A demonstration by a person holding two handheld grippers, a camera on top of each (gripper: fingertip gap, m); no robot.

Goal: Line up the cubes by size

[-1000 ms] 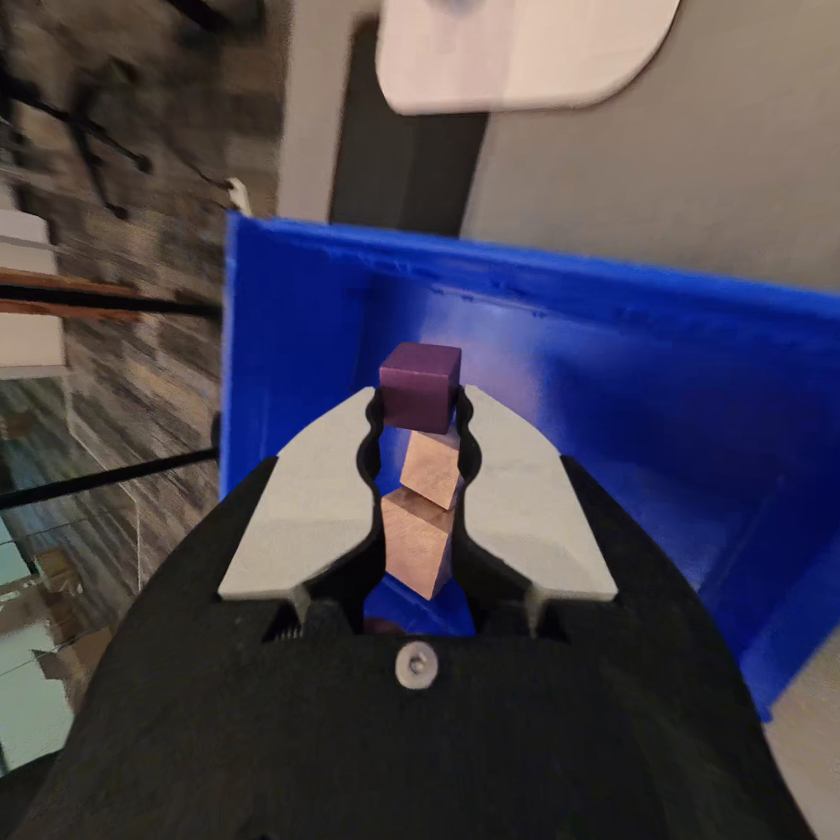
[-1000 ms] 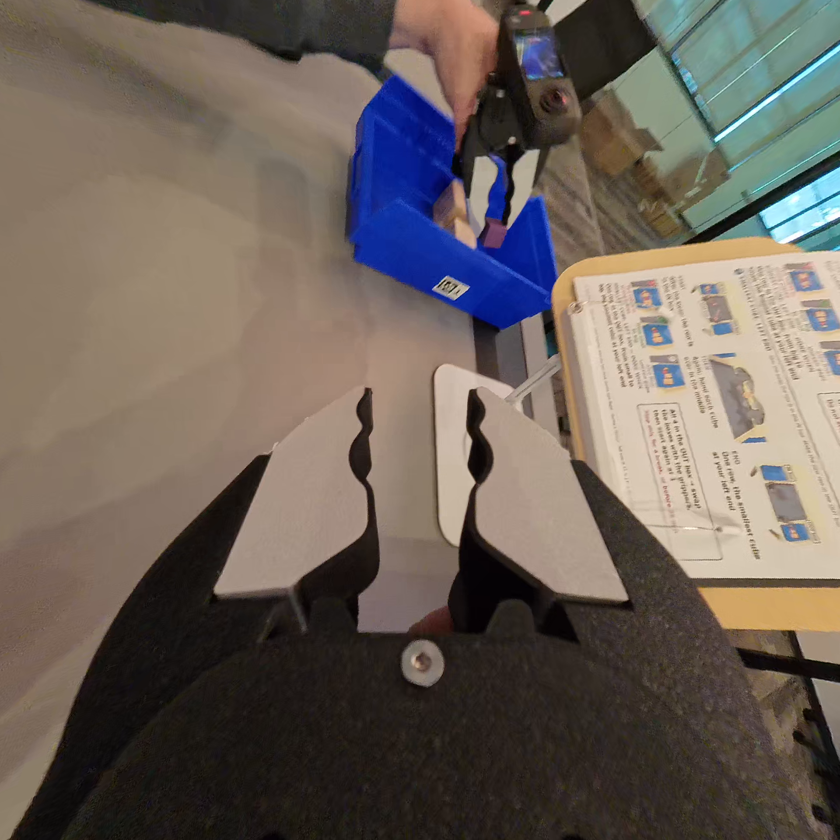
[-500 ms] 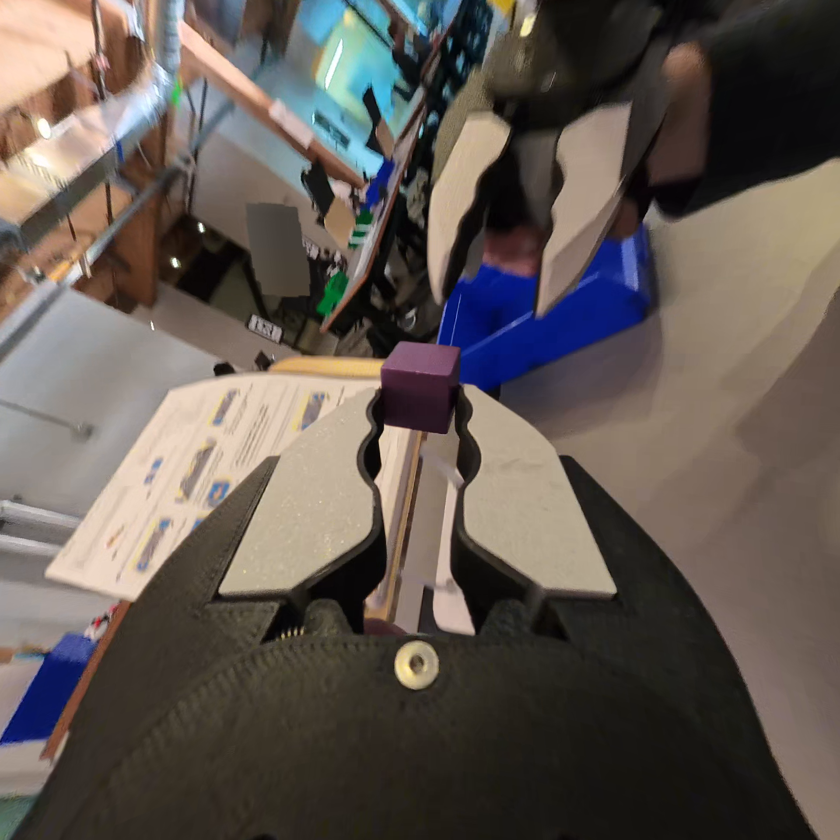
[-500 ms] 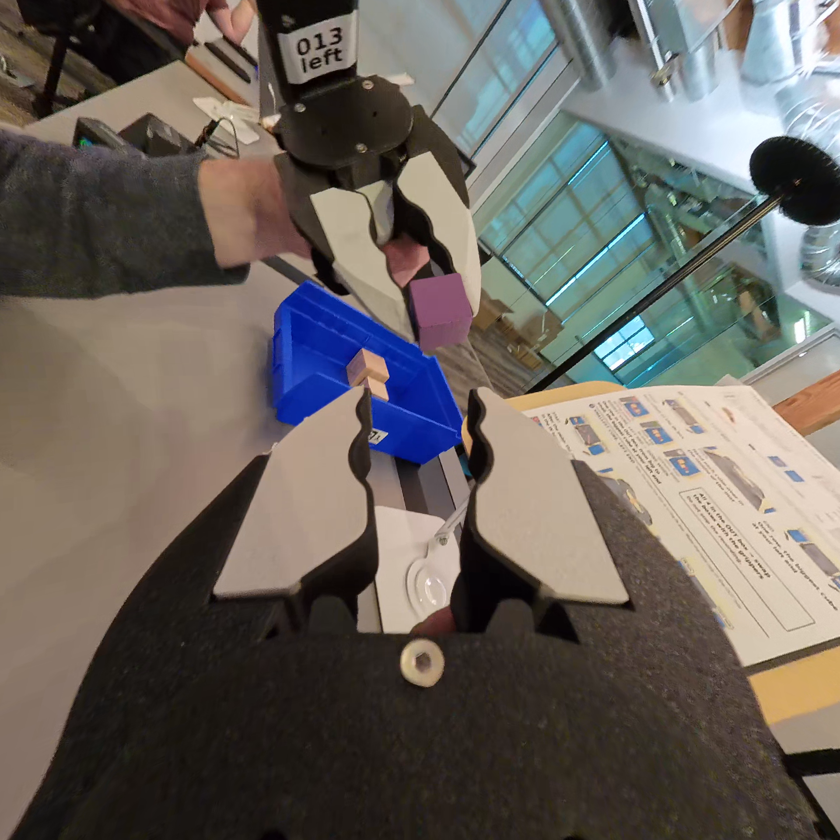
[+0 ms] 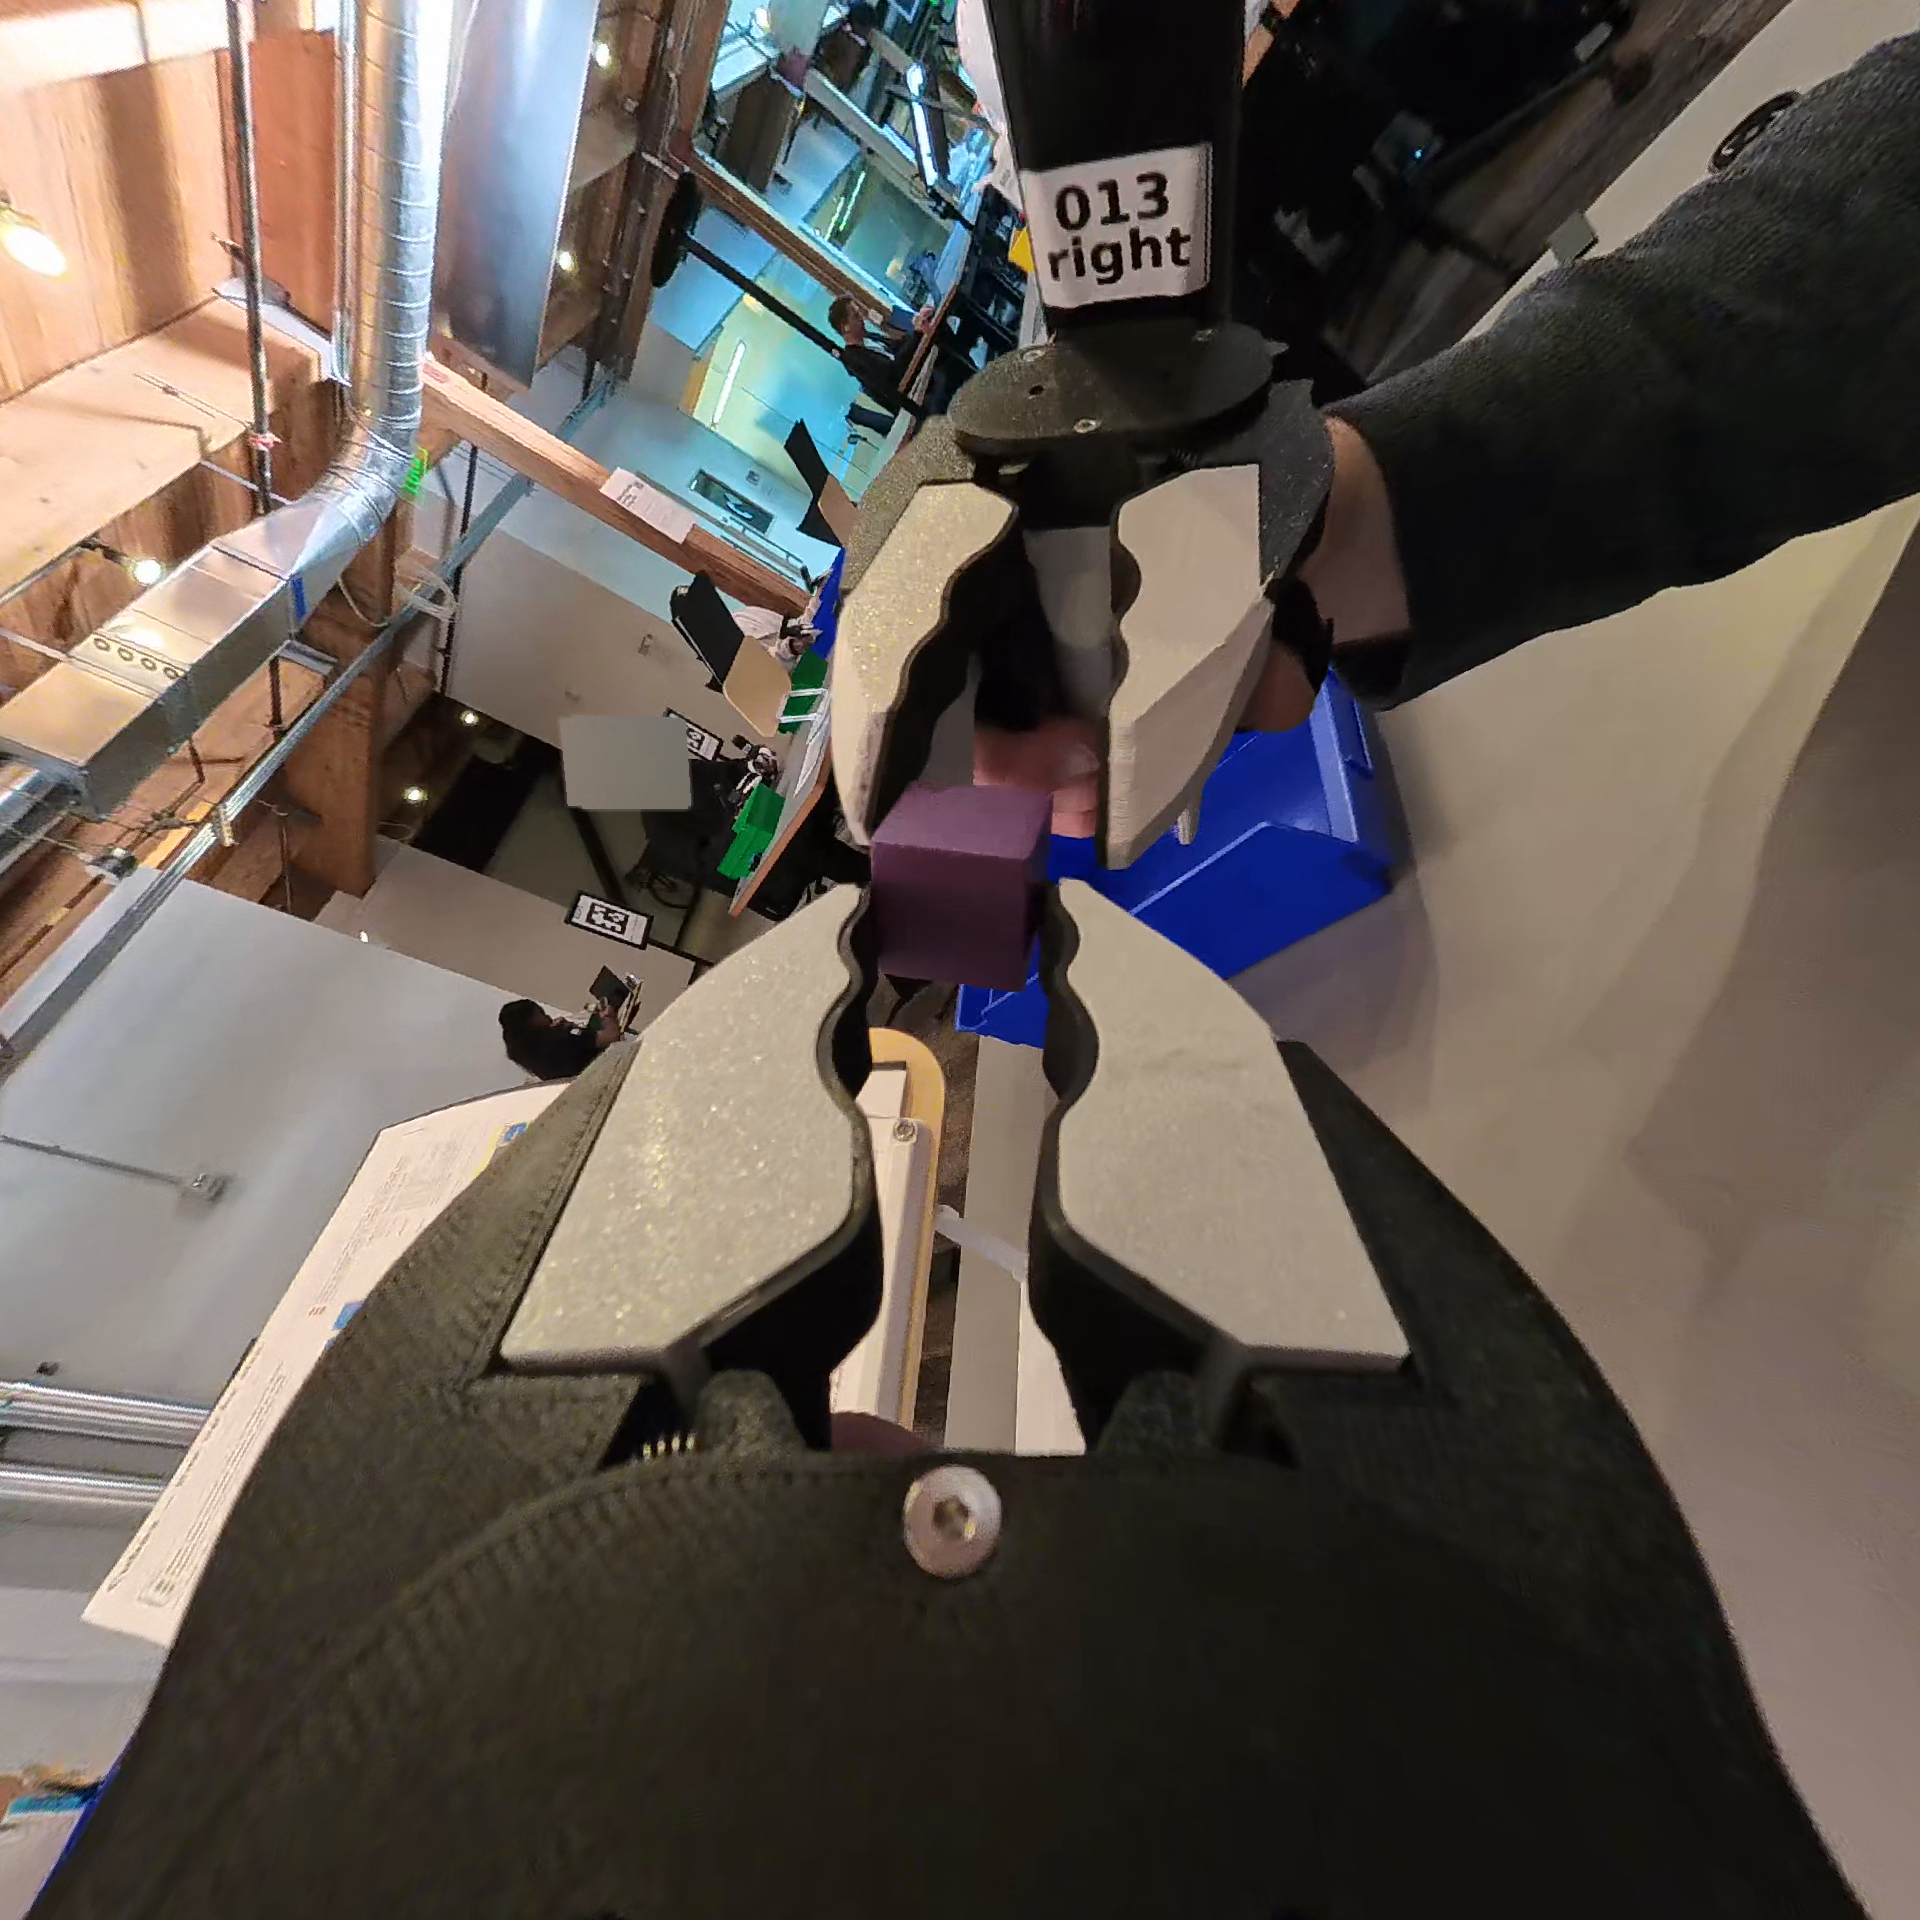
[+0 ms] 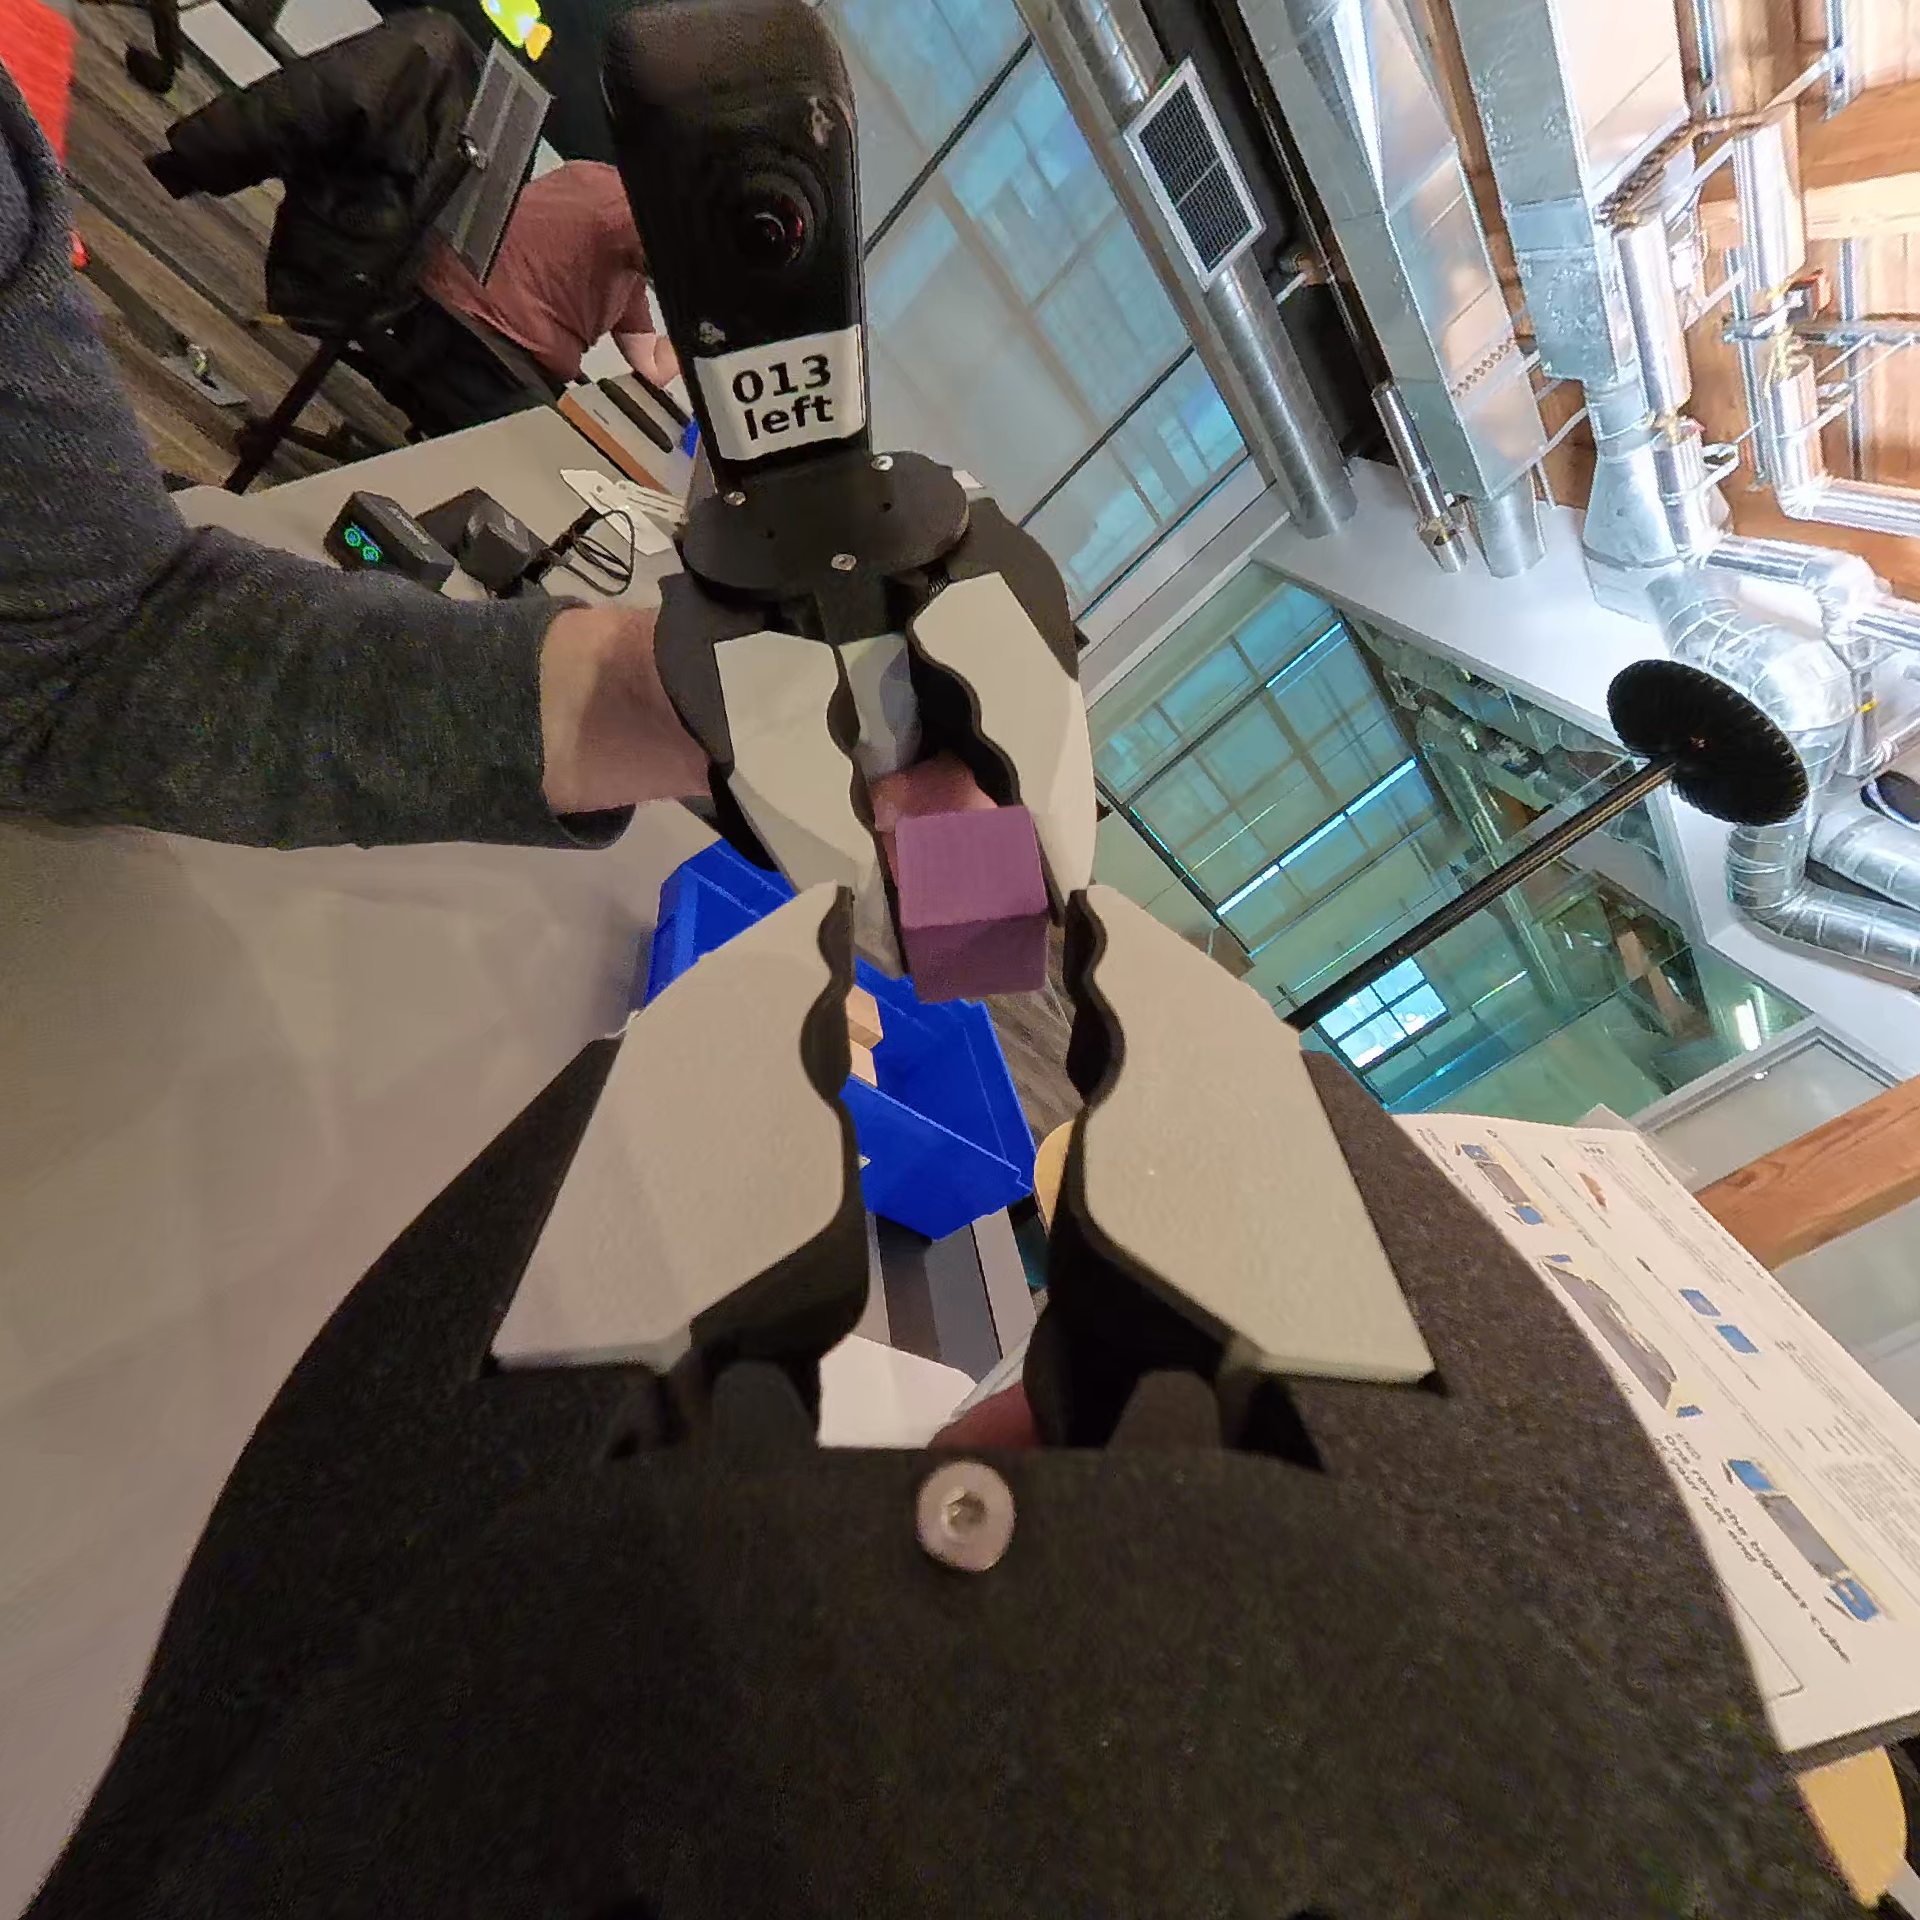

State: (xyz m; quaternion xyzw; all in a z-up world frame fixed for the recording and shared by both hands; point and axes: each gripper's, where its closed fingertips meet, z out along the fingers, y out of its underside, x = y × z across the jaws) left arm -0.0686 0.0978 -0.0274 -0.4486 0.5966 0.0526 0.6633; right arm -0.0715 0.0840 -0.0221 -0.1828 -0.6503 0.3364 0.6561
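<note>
My left gripper (image 5: 951,914) is shut on a purple cube (image 5: 961,894), both pads pressing its sides, held in the air above the table. The cube also shows in the right wrist view (image 6: 971,904), gripped by the left gripper (image 6: 971,894). My right gripper (image 6: 956,914) is open and faces the left one tip to tip. The cube sits just in front of its fingertips, nearer its right finger (image 6: 1195,1143), which is not pressing on it. In the left wrist view the right gripper's fingers (image 5: 914,644) hang right behind the cube. Two wooden cubes (image 6: 860,1029) lie in a blue bin (image 6: 935,1122).
The blue bin (image 5: 1247,883) stands on the grey table (image 5: 1662,1039) below both grippers. A printed instruction sheet (image 6: 1662,1351) on a wooden board lies to the right of it. A person's sleeved arm (image 6: 208,665) holds the left gripper. Left and right tips are no more than a few centimetres apart.
My left gripper lifted the purple cube out of the blue bin and turned up to face the right gripper. The right gripper rose and moved close to the cube, staying open.
</note>
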